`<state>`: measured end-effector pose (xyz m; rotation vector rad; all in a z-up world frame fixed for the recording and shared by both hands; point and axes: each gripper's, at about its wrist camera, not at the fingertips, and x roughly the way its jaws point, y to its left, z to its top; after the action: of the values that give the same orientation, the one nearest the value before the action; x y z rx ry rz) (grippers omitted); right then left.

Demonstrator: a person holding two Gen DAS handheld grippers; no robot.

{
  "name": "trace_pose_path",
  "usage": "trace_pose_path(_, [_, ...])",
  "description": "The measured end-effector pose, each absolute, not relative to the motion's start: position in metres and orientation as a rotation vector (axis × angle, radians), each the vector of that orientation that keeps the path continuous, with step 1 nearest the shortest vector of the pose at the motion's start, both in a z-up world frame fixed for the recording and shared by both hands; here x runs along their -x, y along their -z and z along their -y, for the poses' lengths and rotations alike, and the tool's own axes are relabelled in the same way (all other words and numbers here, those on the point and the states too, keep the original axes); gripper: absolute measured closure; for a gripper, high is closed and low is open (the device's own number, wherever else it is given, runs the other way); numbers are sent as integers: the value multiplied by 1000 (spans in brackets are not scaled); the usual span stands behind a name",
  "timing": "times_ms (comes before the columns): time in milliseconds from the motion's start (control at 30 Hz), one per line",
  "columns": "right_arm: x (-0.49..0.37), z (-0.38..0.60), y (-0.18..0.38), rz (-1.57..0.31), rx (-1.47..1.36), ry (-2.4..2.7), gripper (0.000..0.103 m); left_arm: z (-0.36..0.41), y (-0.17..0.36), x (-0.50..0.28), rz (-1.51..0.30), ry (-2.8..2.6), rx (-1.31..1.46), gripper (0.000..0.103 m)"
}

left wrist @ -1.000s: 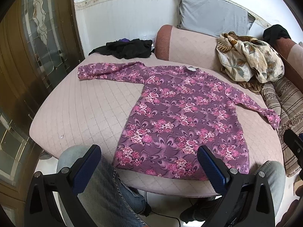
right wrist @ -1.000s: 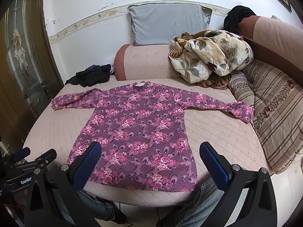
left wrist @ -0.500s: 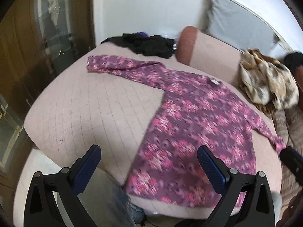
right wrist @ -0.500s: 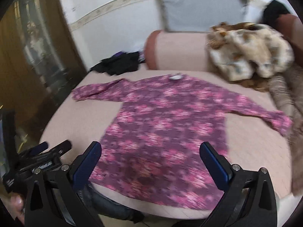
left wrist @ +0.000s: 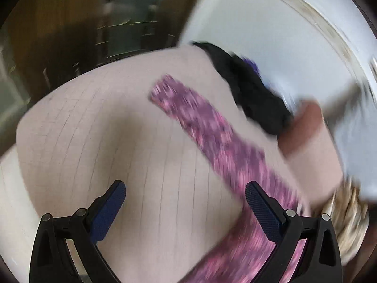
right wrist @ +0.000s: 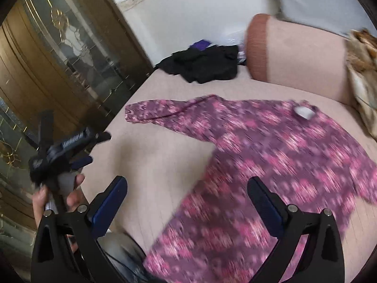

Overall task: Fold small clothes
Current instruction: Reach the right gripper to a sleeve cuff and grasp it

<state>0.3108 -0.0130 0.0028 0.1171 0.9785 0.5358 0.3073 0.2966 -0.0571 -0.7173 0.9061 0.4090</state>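
Right wrist view is showing the floral top (right wrist: 271, 155) lying flat, unfolded, on the pink cushion (right wrist: 150, 155); the left gripper (left wrist: 186, 202) and right gripper (right wrist: 187, 195) are hovering wide open, gripping nothing; folding is not yet begun

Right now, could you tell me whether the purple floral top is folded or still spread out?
Spread out, unfolded: the purple floral top lies flat on the pink quilted cushion, its sleeve stretched sideways.

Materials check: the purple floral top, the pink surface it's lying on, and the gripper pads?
Purple floral top: thin, soft printed fabric, probably a knit; it lies limp and flat, matte.
Pink surface: quilted upholstery fabric, matte, with stitched grid lines.
Pads of the right gripper: blue, finely ribbed, probably rubber or plastic, on a black, likely plastic frame.
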Motion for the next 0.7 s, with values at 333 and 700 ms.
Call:
trace_pose_path(333, [-465,-153,42,-1057,183,-743,10,-377,140,-327,-980,-455,1002,1])
trace_pose_path(700, [-572,-302,137,-1183,211,-787,19,-406,150,-311,-915,-424,1185,1])
